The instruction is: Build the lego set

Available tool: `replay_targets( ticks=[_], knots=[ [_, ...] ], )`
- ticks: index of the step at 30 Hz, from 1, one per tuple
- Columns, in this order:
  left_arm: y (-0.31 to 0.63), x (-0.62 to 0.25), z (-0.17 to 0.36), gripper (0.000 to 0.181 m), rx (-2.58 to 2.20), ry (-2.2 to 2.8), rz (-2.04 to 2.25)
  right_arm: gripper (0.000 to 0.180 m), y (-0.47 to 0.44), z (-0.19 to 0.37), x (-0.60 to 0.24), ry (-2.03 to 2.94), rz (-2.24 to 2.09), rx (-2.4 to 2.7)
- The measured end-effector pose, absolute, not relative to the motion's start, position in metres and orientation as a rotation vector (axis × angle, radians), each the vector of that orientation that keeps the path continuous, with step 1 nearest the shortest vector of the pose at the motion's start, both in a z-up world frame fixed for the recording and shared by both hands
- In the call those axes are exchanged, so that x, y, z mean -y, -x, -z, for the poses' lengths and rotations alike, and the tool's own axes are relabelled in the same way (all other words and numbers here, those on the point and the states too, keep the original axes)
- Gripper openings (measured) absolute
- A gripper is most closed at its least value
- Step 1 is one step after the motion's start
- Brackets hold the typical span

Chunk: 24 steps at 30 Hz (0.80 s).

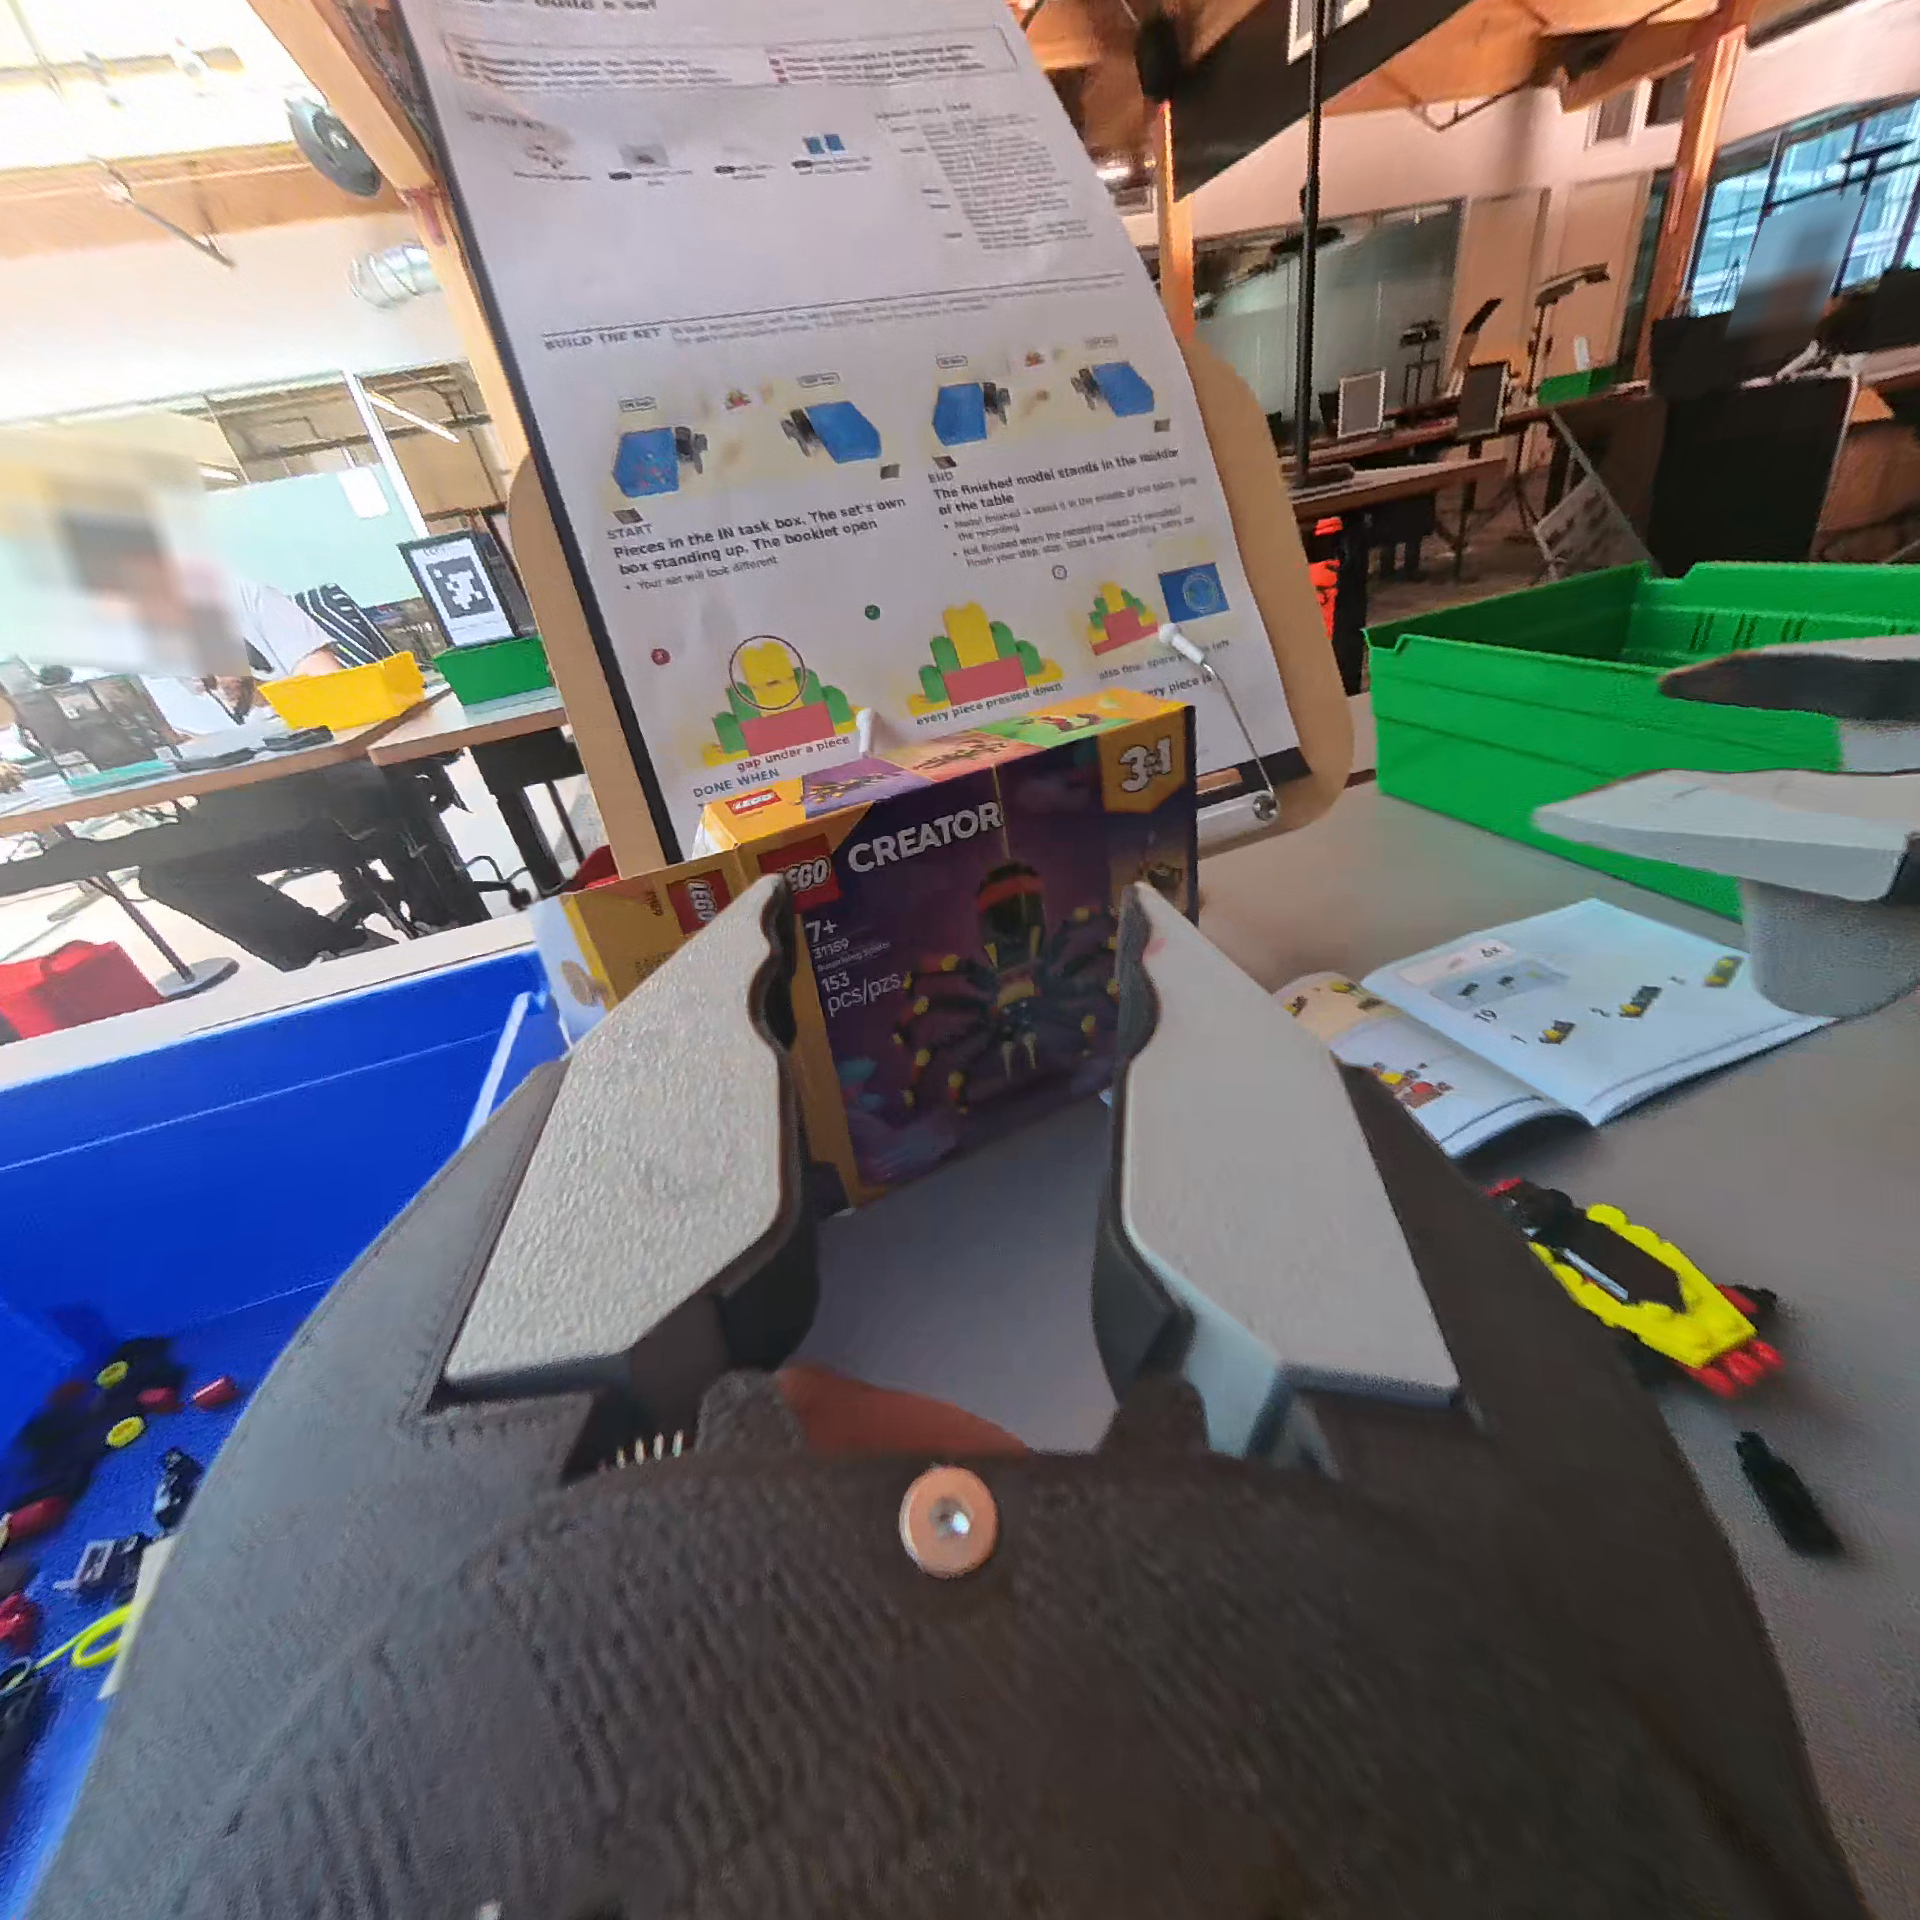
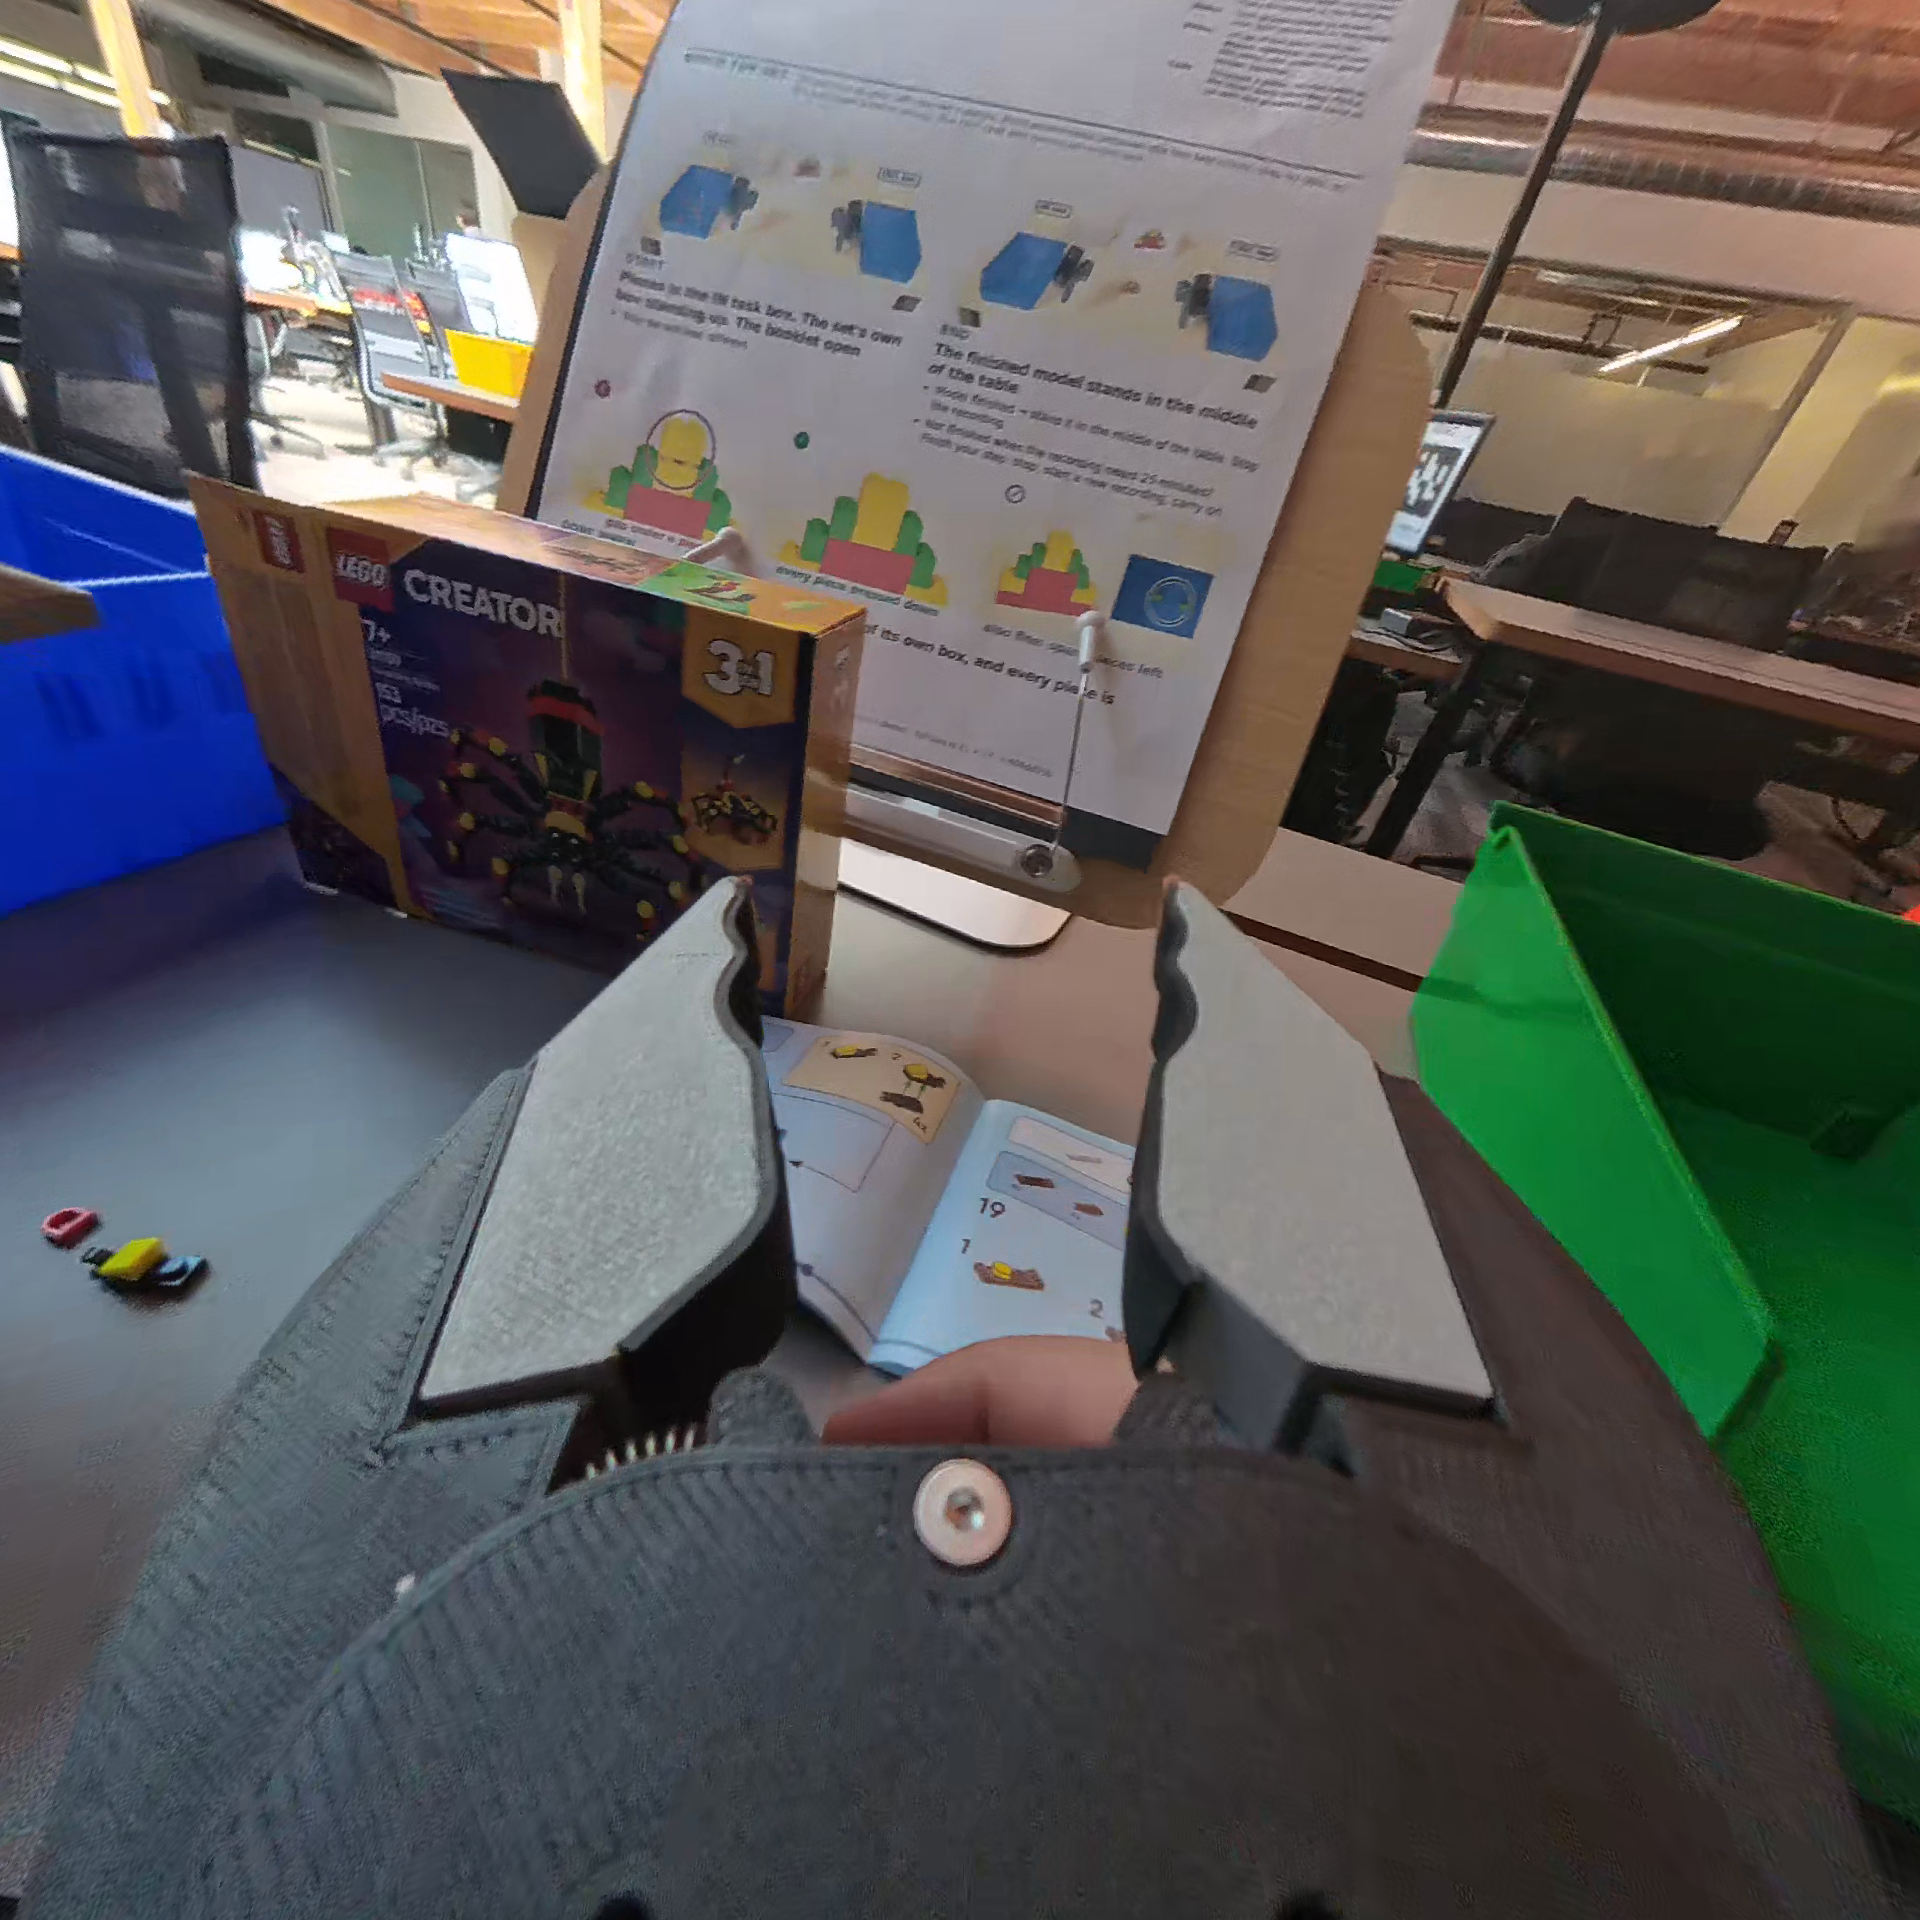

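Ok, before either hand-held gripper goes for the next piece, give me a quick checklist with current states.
1. Left hand-held gripper empty, jaws apart: ok.
2. Right hand-held gripper empty, jaws apart: ok.
3. Booklet lying open on the table: ok; whether it shows the step in hand: cannot tell.
4. Partial yellow and black build on the table, free of both grippers: ok.
5. Loose pieces available in the blue bin: ok; whether the needed piece is there: cannot tell.
6. Small black piece lying loose near the build: ok, but easy to knock.
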<state>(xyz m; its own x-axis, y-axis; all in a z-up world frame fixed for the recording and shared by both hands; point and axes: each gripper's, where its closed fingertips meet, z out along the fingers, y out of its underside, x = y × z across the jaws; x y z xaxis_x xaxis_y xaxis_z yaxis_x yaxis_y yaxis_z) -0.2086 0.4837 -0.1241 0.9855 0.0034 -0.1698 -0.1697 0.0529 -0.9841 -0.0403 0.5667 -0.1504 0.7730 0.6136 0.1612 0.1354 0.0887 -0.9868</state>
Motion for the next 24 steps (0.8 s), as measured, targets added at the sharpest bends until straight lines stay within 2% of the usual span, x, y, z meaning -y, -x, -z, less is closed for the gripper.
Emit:
replay_targets(
  ticks=[9, 11, 14, 19, 24],
  knots=[
    [0.223, -0.48, 0.15, 0.061, -0.092, 1.591, -0.118, 0.067, -0.006, 0.163, -0.559, 1.506, -0.394, 0.538],
    [0.225, -0.479, 0.148, 0.061, -0.091, 1.585, -0.126, 0.065, -0.003, 0.16, -0.558, 1.494, -0.416, 0.535],
    [0.221, -0.479, 0.149, 0.061, -0.116, 1.591, -0.14, 0.049, 0.008, 0.158, -0.558, 1.459, -0.457, 0.569],
    [0.218, -0.48, 0.157, 0.061, -0.168, 1.635, -0.178, 0.039, 0.024, 0.146, -0.559, 1.347, -0.558, 0.629],
    [0.201, -0.479, 0.166, 0.058, -0.192, 1.657, -0.102, 0.04, 0.044, 0.155, -0.56, 1.33, -0.58, 0.765]
  ],
)
